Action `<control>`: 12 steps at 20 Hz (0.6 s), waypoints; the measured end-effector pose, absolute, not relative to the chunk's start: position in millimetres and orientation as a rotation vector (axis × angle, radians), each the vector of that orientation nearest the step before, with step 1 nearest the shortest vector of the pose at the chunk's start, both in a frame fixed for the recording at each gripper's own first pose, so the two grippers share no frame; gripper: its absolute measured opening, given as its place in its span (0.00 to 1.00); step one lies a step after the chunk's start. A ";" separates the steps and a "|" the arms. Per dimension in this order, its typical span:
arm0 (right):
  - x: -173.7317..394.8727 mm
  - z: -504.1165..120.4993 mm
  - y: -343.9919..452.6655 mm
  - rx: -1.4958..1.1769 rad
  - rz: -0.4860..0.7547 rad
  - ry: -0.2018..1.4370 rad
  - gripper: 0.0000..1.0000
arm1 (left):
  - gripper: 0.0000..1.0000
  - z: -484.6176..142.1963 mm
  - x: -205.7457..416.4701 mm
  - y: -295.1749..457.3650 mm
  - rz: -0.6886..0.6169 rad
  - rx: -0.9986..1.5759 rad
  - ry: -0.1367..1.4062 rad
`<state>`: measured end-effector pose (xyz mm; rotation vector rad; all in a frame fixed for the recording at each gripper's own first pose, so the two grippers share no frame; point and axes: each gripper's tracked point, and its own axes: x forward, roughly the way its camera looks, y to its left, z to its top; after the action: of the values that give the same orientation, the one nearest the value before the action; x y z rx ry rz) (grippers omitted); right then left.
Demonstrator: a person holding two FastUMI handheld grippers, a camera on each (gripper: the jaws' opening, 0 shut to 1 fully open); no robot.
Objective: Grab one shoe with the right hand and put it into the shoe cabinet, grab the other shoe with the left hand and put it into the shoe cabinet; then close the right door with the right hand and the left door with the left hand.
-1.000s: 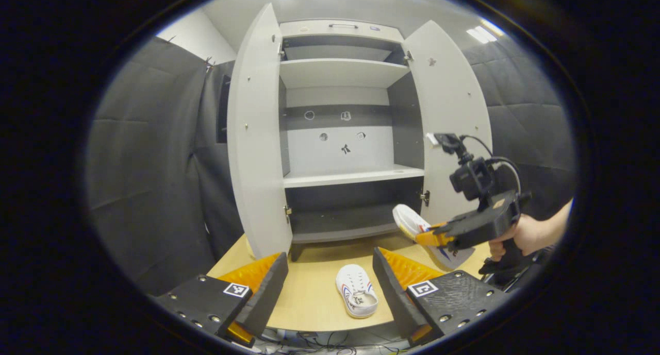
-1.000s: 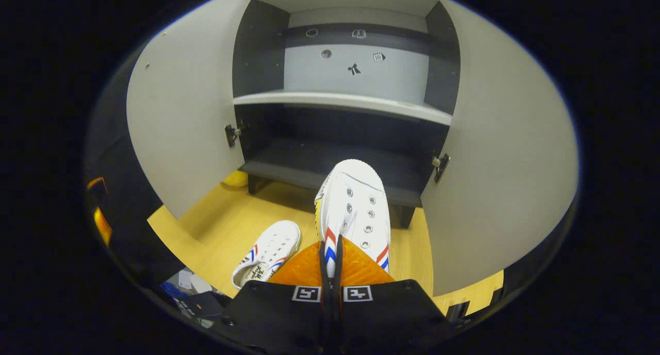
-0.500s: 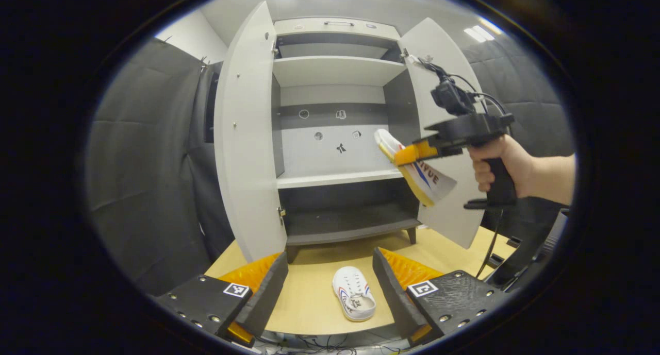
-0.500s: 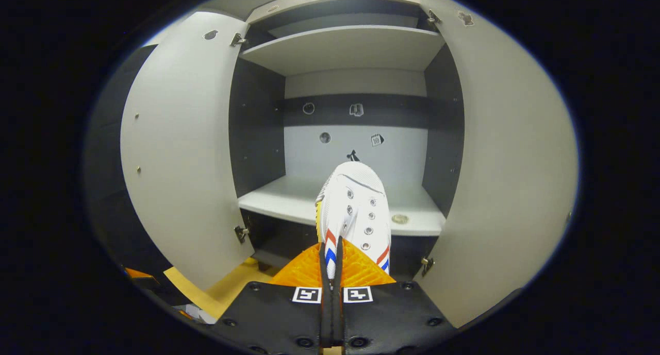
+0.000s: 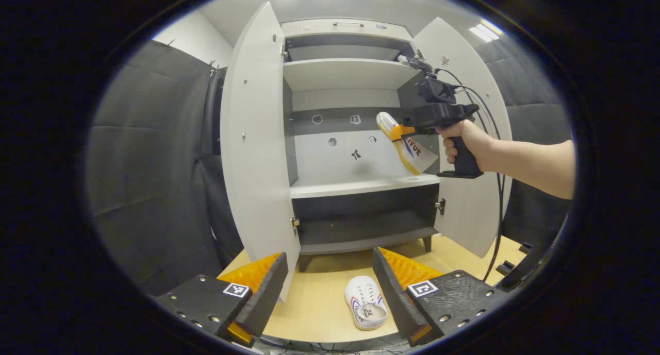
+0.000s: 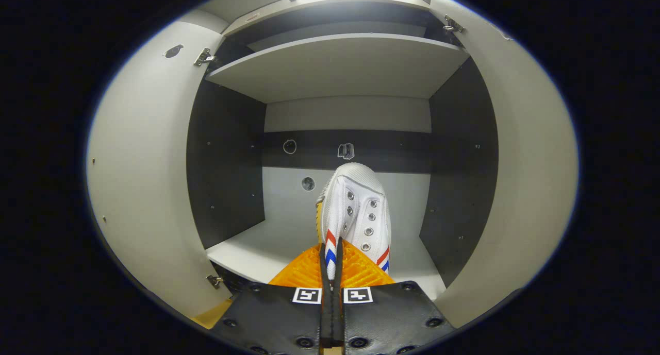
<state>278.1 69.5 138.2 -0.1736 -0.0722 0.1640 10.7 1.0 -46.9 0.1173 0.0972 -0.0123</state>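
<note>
My right gripper is shut on the side wall of a white shoe with red and blue stripes, toe pointing into the shoe cabinet. In the left gripper view that shoe hangs toe up in the right gripper above the right end of the middle shelf, held by a hand. The second white shoe lies on the wooden floor between my left gripper's open fingers. The left gripper holds nothing. Both cabinet doors, left and right, stand wide open.
The cabinet has an upper shelf, a grey middle shelf and a dark bottom compartment. Black padded walls close in both sides. Cables hang from the right gripper; more lie at the floor's near edge.
The right gripper carried its shoe up from near the floor and forward into the cabinet opening at middle-shelf height. The left gripper stayed roughly in place, open over the floor shoe.
</note>
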 end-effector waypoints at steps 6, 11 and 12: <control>347.0 148.7 61.4 -0.140 0.148 -0.061 0.00 | 0.95 -39.2 20.6 12.5 0.094 0.118 0.106; 389.3 138.4 55.2 -0.108 0.143 -0.008 0.02 | 0.94 -34.7 20.4 16.1 0.188 0.105 0.123; 399.2 133.5 51.8 -0.093 0.140 0.020 0.02 | 0.94 -33.0 19.2 16.0 0.206 0.110 0.124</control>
<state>399.2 51.8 133.5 -0.0927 0.0201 0.1396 19.2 16.0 -33.0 0.1103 0.1235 0.2063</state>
